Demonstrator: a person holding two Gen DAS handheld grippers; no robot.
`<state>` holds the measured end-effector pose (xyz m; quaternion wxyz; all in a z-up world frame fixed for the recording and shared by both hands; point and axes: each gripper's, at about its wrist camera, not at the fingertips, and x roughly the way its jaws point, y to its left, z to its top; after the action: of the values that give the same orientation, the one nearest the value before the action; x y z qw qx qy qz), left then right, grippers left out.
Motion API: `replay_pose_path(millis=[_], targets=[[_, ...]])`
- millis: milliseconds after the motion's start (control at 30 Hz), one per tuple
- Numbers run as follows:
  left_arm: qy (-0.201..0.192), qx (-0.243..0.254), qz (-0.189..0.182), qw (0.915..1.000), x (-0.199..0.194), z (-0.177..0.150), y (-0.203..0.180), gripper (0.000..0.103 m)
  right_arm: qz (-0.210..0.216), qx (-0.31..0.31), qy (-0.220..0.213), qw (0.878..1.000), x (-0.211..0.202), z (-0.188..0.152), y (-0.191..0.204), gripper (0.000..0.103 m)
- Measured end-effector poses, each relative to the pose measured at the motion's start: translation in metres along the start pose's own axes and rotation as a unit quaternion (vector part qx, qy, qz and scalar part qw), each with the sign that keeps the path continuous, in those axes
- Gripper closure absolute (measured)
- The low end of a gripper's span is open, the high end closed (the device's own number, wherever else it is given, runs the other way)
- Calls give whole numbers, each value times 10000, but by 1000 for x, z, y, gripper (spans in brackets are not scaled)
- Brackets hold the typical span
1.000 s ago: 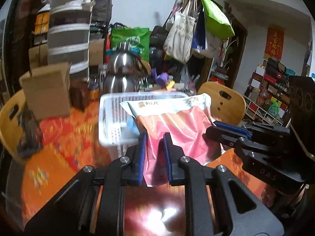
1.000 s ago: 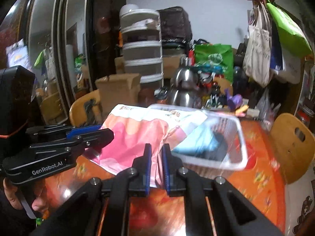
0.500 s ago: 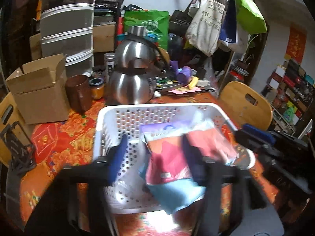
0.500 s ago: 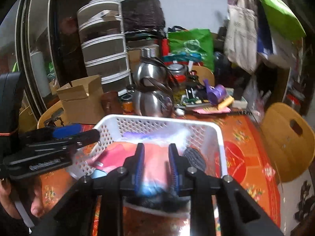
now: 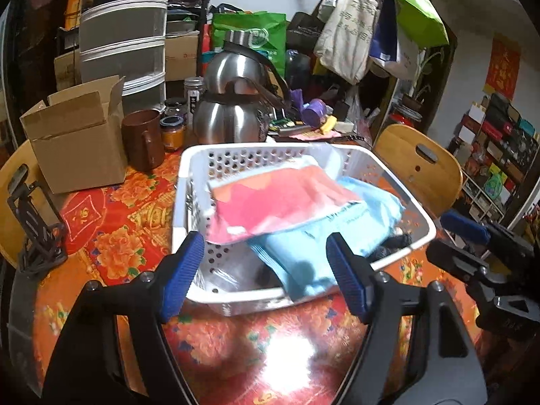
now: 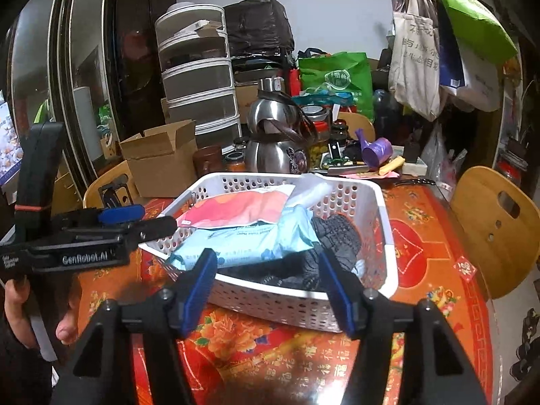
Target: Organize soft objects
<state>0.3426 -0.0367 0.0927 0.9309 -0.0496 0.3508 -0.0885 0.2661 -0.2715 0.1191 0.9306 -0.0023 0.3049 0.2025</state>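
Observation:
A white perforated basket (image 5: 189,182) (image 6: 381,222) stands on the red floral table. In it a pink-red soft pack (image 5: 276,202) (image 6: 236,209) lies on top of a light blue pack (image 5: 317,239) (image 6: 249,239), beside a dark knitted item (image 6: 337,233). My left gripper (image 5: 266,273) is open and empty just in front of the basket's near rim. My right gripper (image 6: 268,287) is open and empty at the basket's near side. Each gripper also shows in the other's view, the left one (image 6: 135,226) and the right one (image 5: 472,246).
Steel kettles (image 5: 233,114) (image 6: 276,145), a brown mug (image 5: 143,141), jars and a cardboard box (image 5: 77,135) (image 6: 158,158) stand behind the basket. Wooden chairs (image 5: 422,168) (image 6: 496,222) sit to the right. Bags hang at the back right.
Both grippers held the pink-red pack above the table, brought it over the basket and opened. The pack now lies in the basket on the blue pack; both grippers have drawn back.

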Motion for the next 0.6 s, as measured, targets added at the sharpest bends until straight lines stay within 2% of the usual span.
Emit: replay_pose_path(millis=[133,233,267,300,333,367,433,600], targets=[[-32,117,94,9999,-13,-11,-6,30,40,63,34,10000,-8,-5,-3,36],[-78,100,71,9999,-29,-19,-4,20,74,145,0,9999,-21,-11,-6,29],[-109,100,76,9999,-37,-24,-4,10,94,173,-35,9998,-28,-12,-5,22],[-155,126,79,9998,-45,-28,-3,4,79,183,-57,9998,-33,-14,-4,12],[-235,200,131,9994,-55,-33,-4,0,19,167,-47,9998,-39,-16,-2,6],[-309,260,202,9990,-63,-37,-5,0,-49,109,-44,9999,-46,-18,2,0],[-408,365,439,9975,-82,-47,-7,0,-52,42,-169,9998,-59,-22,7,0],[-539,383,524,9964,-127,-70,-15,0,-297,-48,-319,9990,-101,-35,30,0]])
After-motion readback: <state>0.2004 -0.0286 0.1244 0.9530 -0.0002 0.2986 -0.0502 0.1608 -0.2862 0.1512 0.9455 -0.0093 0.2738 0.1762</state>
